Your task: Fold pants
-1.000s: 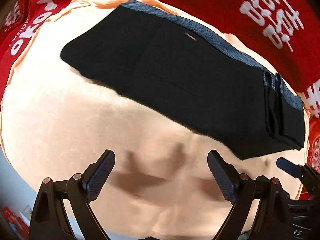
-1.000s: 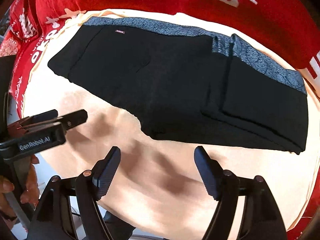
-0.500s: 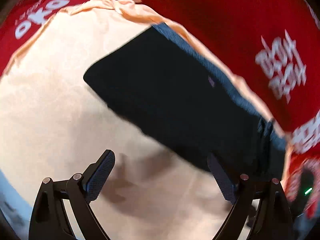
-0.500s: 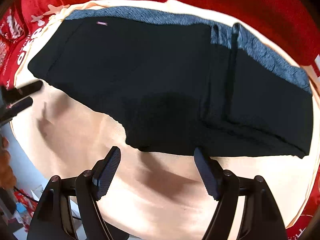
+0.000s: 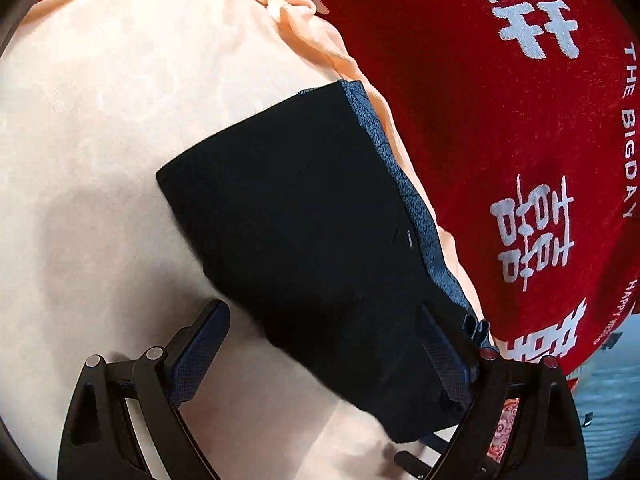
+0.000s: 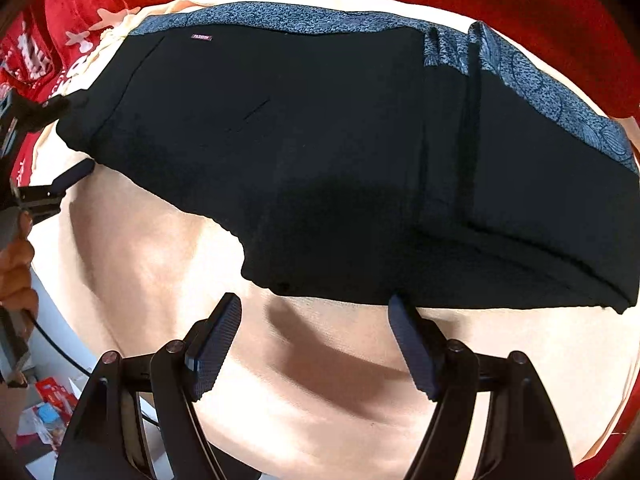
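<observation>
Your left gripper point(image 5: 324, 336) hid the near end of the black pants point(image 5: 304, 216) in the left wrist view: its right finger point(image 5: 444, 356) lay over the cloth, so you could not tell whether the pad touched it. The pants' near corner sank into shadow there. In the right wrist view the pants point(image 6: 320, 152) ran out past the right edge, and the small label point(image 6: 201, 37) was too small to read. The left gripper point(image 6: 60, 148) and your hand point(image 6: 16, 268) were cut off by the left edge. The clutter point(image 6: 48, 408) at lower left was too small to identify. The red cloth's point(image 5: 500, 128) white lettering was cut by the frame's rim.
</observation>
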`<action>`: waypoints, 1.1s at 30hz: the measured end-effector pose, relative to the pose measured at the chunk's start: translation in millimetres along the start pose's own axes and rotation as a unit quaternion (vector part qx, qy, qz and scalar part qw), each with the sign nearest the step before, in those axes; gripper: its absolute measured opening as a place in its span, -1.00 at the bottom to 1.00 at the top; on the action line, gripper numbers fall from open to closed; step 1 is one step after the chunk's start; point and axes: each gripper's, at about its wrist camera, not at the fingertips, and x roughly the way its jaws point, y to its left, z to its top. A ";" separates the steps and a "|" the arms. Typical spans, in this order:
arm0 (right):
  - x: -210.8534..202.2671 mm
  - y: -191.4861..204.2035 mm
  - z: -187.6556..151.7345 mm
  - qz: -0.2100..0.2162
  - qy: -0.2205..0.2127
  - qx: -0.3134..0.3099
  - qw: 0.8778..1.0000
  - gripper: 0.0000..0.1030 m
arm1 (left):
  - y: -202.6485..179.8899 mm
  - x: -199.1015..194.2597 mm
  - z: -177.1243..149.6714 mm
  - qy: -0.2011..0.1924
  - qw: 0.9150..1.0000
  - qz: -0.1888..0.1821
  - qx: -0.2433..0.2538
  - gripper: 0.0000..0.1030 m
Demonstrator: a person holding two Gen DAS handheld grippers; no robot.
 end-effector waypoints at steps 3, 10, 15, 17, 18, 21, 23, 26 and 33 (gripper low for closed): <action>0.7 1.9 -0.7 -0.003 0.000 -0.004 1.000 0.53 | -9.1 10.4 1.1 -0.007 1.000 -0.003 0.005 0.82; 4.4 15.1 -3.6 -0.004 -0.001 -0.005 1.000 0.54 | -18.8 6.9 9.0 -0.025 1.000 -0.013 0.004 0.82; 6.4 21.1 -4.1 -0.011 -0.002 -0.017 1.000 0.55 | -28.5 24.2 14.1 -0.017 0.999 0.013 0.027 0.82; 4.4 24.4 -3.6 -0.013 -0.003 -0.019 1.000 0.55 | -27.5 30.9 16.7 -0.014 0.999 0.023 0.020 0.82; 1.3 26.1 -4.1 -0.013 -0.003 -0.019 1.000 0.55 | -30.8 31.3 17.4 -0.017 0.999 0.033 0.021 0.82; -17.7 28.5 1.4 -0.006 -0.013 -0.020 1.000 0.55 | -44.3 36.9 16.4 -0.016 0.995 0.088 0.040 0.64; -36.5 28.9 10.2 0.002 -0.026 -0.020 0.999 0.55 | -51.3 38.0 14.9 -0.026 0.988 0.138 0.057 0.07; -61.6 29.1 36.0 0.017 -0.040 -0.016 0.999 0.55 | -58.7 35.6 12.2 -0.035 0.981 0.169 0.089 -0.27; -91.1 57.2 135.4 0.086 -0.026 -0.053 0.995 0.55 | -118.2 45.7 -33.6 -0.091 0.900 0.297 0.306 -0.32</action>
